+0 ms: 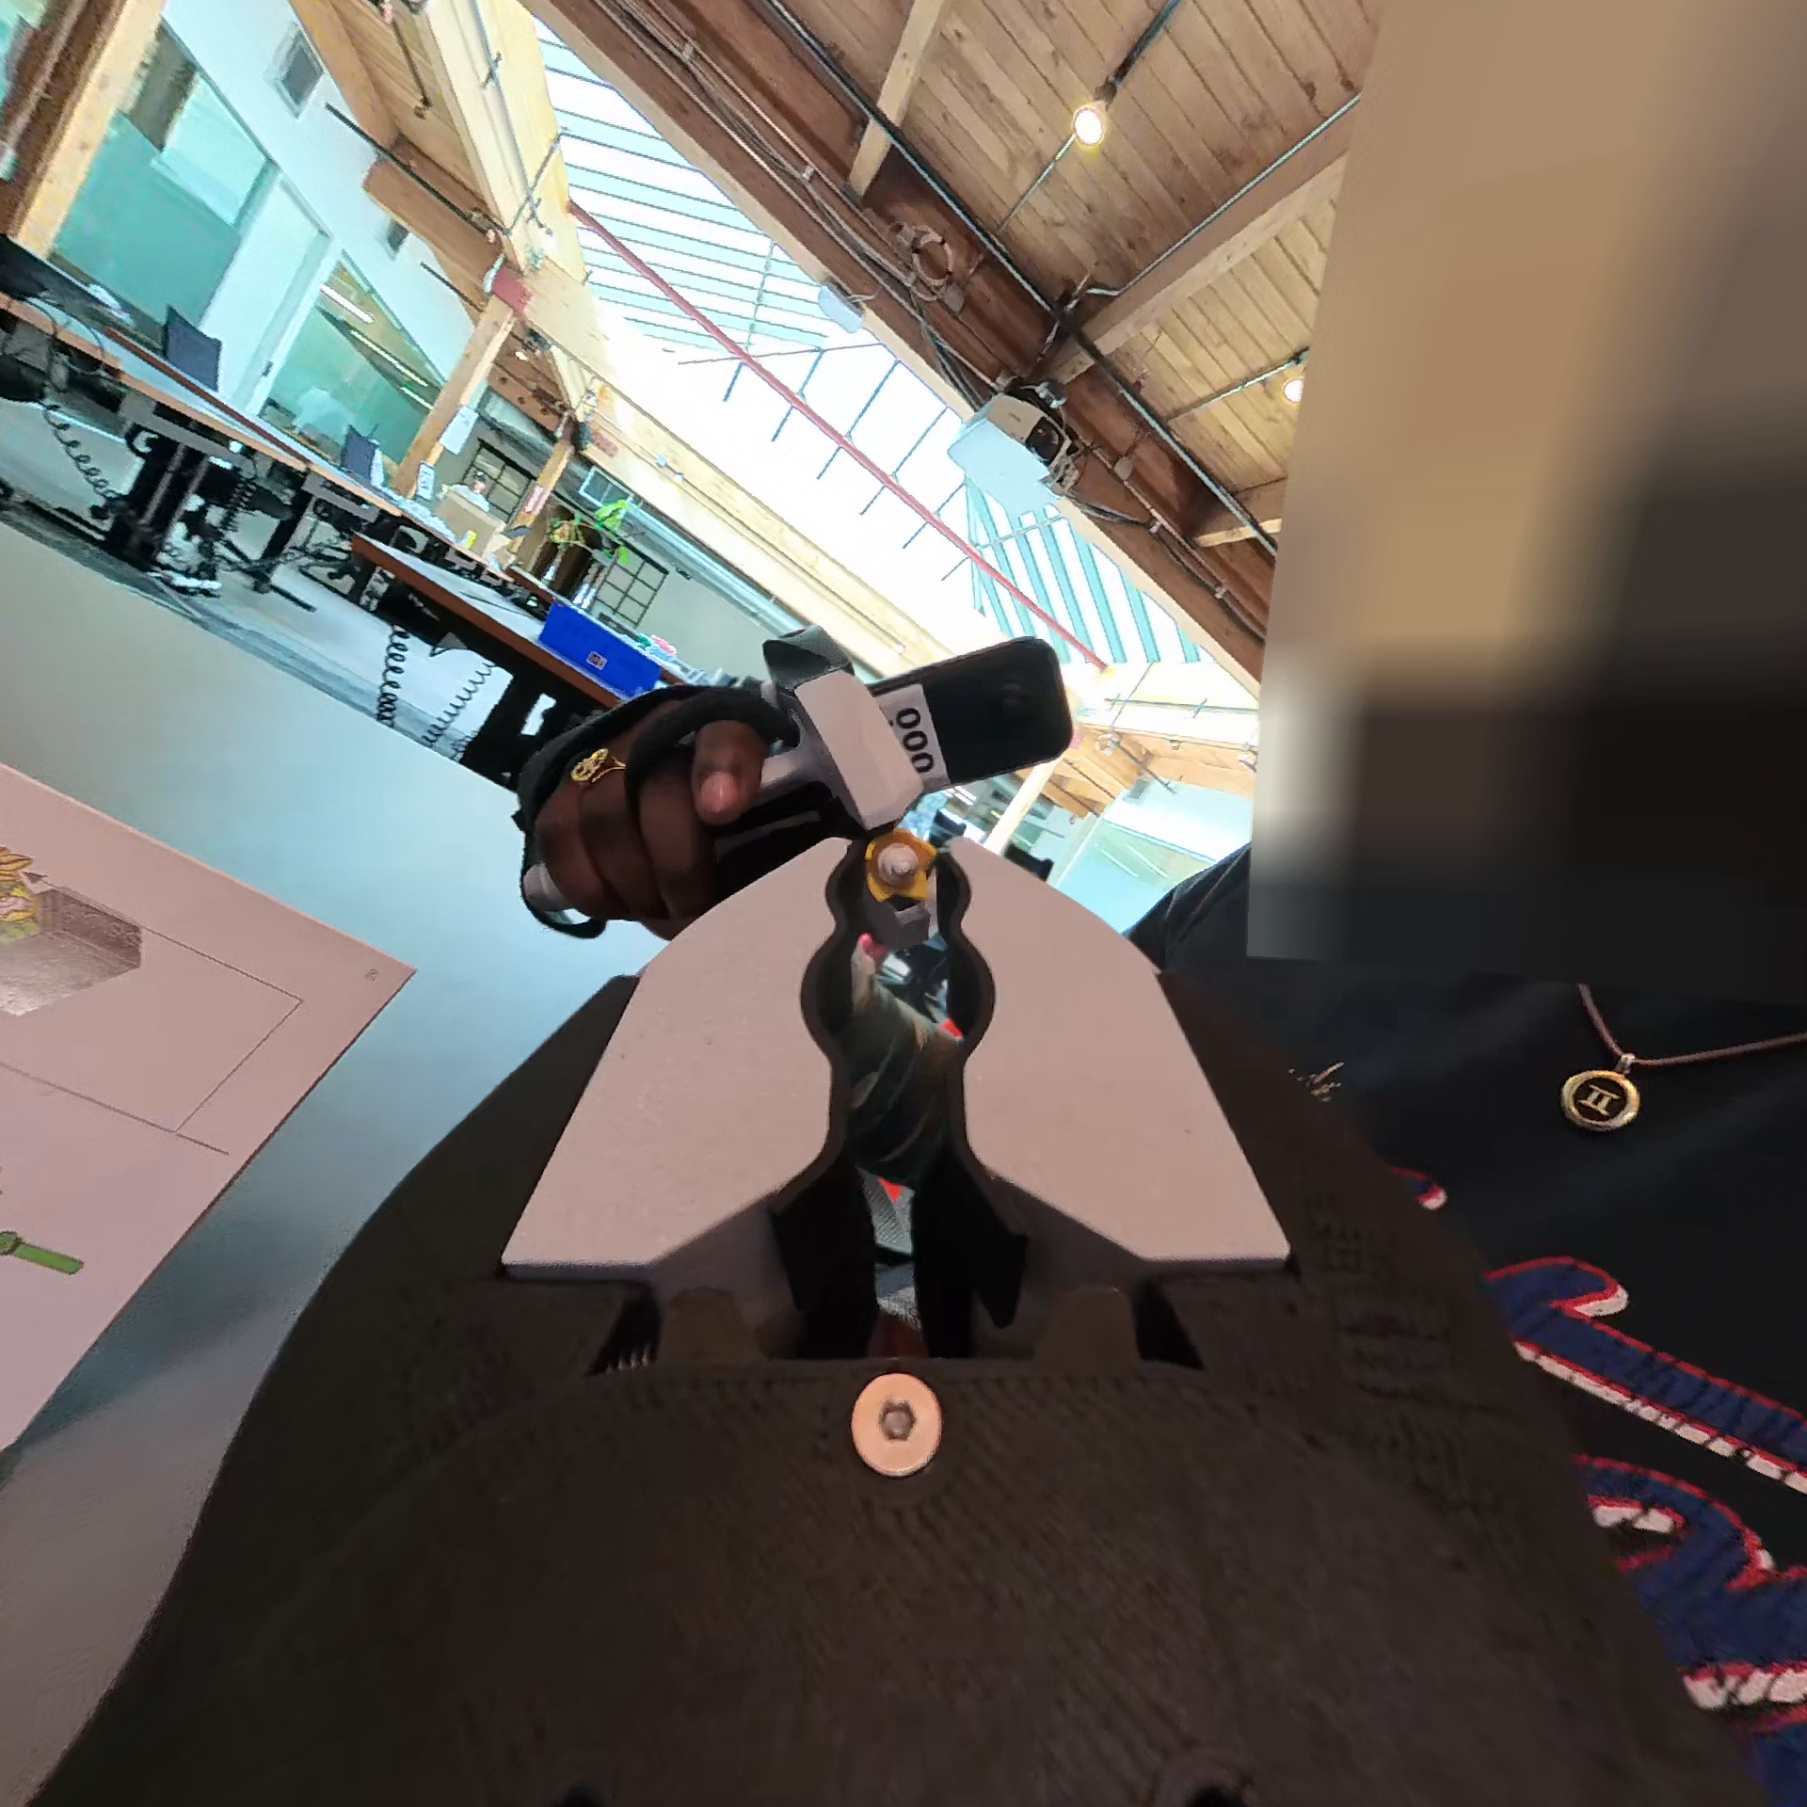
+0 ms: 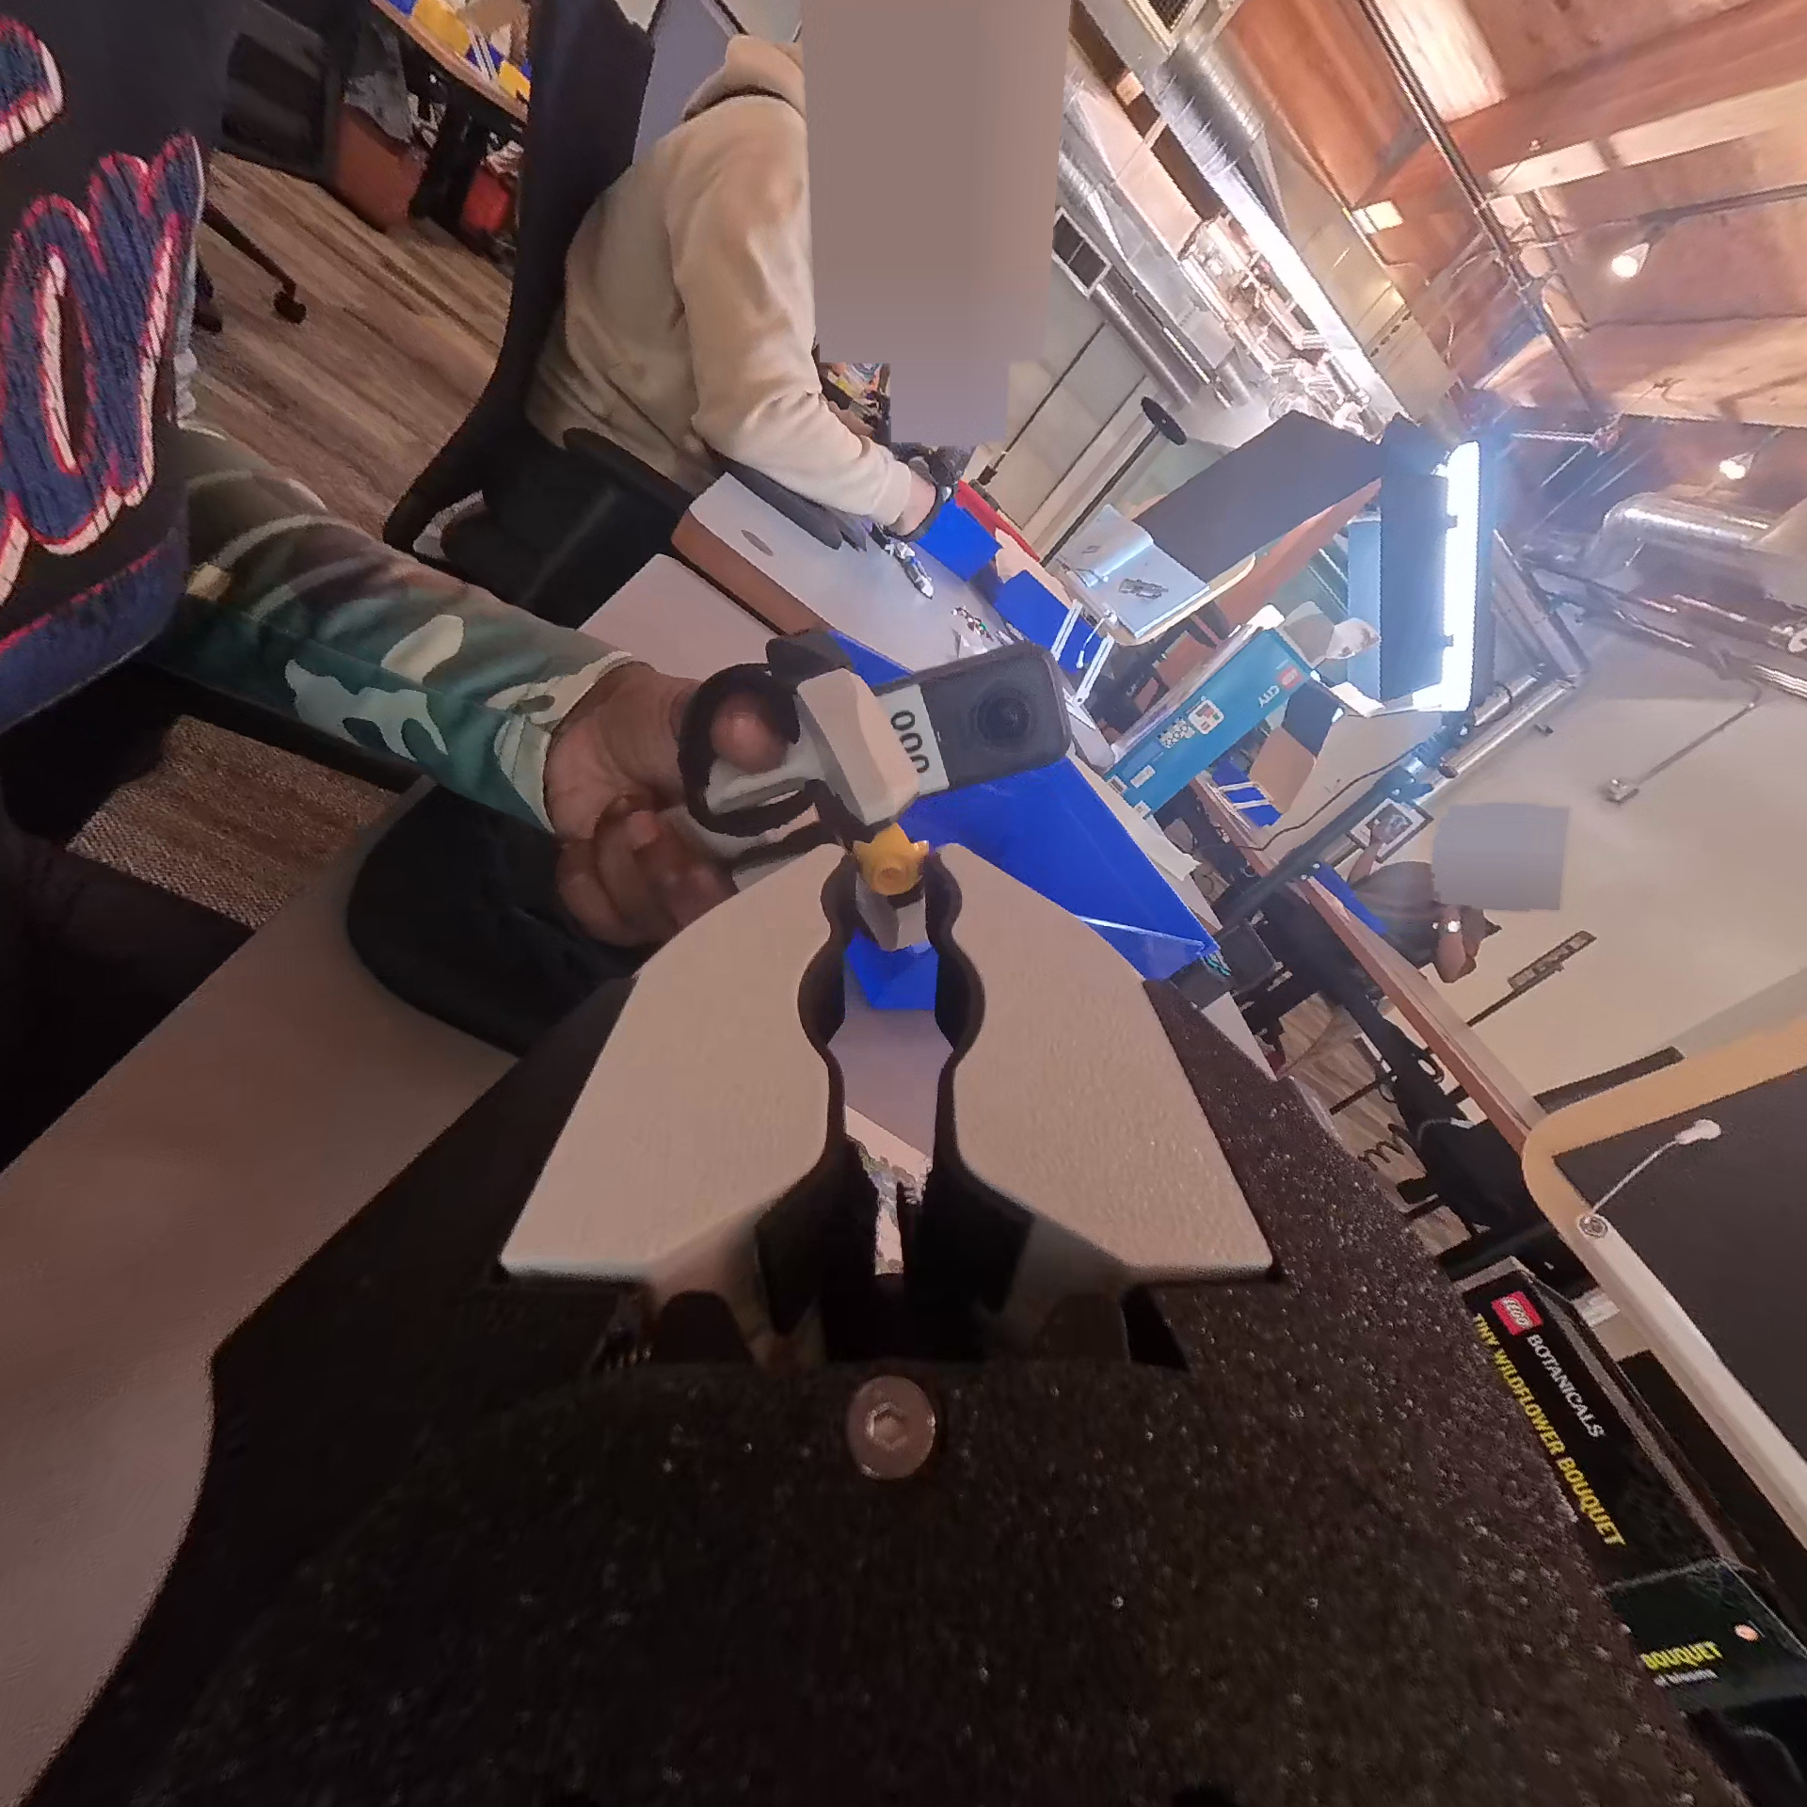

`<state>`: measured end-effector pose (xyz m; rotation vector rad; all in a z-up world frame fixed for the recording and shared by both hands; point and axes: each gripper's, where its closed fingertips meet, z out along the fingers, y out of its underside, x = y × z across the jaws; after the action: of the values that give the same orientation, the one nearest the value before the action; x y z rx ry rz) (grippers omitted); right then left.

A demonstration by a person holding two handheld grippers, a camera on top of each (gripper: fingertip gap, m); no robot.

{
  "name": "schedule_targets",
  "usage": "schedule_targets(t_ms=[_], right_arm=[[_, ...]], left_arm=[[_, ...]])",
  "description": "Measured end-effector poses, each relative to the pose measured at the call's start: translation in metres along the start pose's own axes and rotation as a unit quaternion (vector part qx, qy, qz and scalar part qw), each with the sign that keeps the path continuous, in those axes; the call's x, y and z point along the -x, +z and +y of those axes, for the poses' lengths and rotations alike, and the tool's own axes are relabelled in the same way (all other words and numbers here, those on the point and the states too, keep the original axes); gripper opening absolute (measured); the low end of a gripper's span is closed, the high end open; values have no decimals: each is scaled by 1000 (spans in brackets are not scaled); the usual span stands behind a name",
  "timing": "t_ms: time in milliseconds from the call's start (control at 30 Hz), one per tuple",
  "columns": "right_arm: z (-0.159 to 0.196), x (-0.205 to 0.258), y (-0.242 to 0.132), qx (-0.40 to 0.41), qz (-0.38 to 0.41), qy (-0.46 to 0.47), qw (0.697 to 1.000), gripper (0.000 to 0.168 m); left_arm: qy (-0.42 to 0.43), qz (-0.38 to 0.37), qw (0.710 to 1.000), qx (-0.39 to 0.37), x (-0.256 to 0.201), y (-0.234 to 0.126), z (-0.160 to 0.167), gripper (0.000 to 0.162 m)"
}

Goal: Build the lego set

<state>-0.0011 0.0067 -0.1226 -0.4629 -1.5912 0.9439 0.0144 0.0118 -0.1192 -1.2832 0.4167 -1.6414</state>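
Left tongs [image 1: 898, 880] pinching yellow piece [image 1: 892, 868], grey tabletop [image 1: 244, 743], timber ceiling [image 1: 1124, 196]

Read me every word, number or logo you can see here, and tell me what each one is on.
I do not copy writing out; here is what bears it.
White label, centre of both views: printed characters.
Black box, lower right: logo and words.
Blue box behind: logo, small.
Dark sweatshirt: stitched lettering, cut off.
Pendant: a symbol.
Instruction sheet: pictures; marks too small.
Lego piece: none.
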Motion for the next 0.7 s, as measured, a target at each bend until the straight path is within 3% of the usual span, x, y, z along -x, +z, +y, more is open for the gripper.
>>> schedule_targets(t_ms=[700], right_arm=[[15,-3,1,20,15,13,1000,14]], left_arm=[[11,-34,999,-1,15,-6,1,14]])
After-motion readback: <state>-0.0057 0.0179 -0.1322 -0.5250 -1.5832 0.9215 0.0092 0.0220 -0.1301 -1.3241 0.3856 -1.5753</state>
